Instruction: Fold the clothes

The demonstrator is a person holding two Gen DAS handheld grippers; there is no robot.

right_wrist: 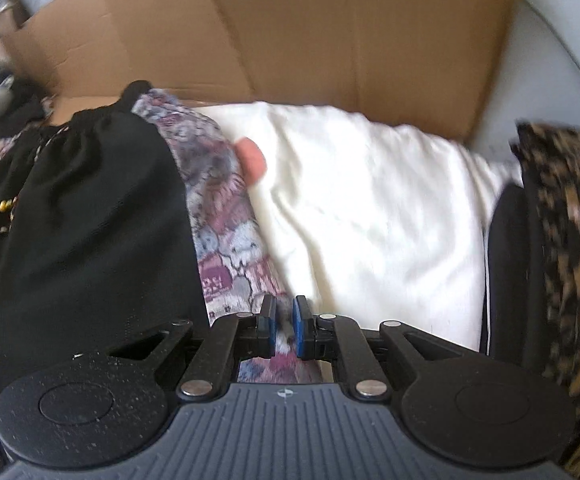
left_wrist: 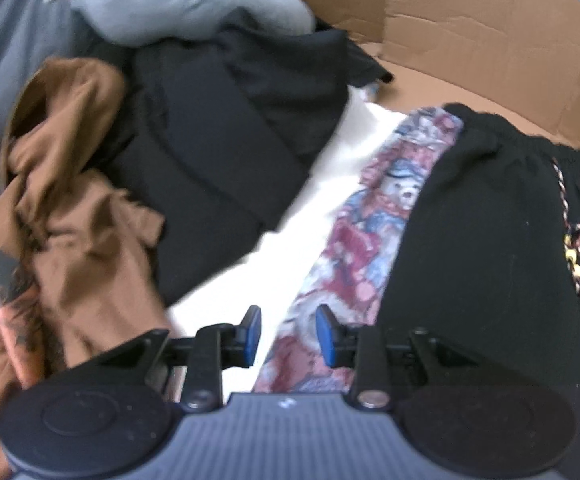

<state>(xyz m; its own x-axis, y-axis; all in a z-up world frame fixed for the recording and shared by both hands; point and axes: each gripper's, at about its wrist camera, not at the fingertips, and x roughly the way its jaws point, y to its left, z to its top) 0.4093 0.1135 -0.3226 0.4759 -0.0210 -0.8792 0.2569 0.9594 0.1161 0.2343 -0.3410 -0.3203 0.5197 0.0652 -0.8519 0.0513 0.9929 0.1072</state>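
Observation:
A patterned garment with a teddy-bear print (left_wrist: 373, 216) lies on a white cloth (left_wrist: 329, 184), partly under black drawstring shorts (left_wrist: 489, 240). My left gripper (left_wrist: 288, 334) is open and empty, hovering over the patterned garment's near end. In the right wrist view the patterned garment (right_wrist: 226, 216) runs between the black shorts (right_wrist: 90, 216) and the white cloth (right_wrist: 369, 208). My right gripper (right_wrist: 284, 326) has its jaws nearly closed with the patterned garment's edge between the pads.
A pile of clothes lies at the left: a brown shirt (left_wrist: 70, 220), a black garment (left_wrist: 218, 128), a grey one (left_wrist: 178, 0). A cardboard box wall (left_wrist: 469, 40) stands behind, also in the right view (right_wrist: 290, 32). A leopard-print fabric (right_wrist: 569, 260) hangs at the right.

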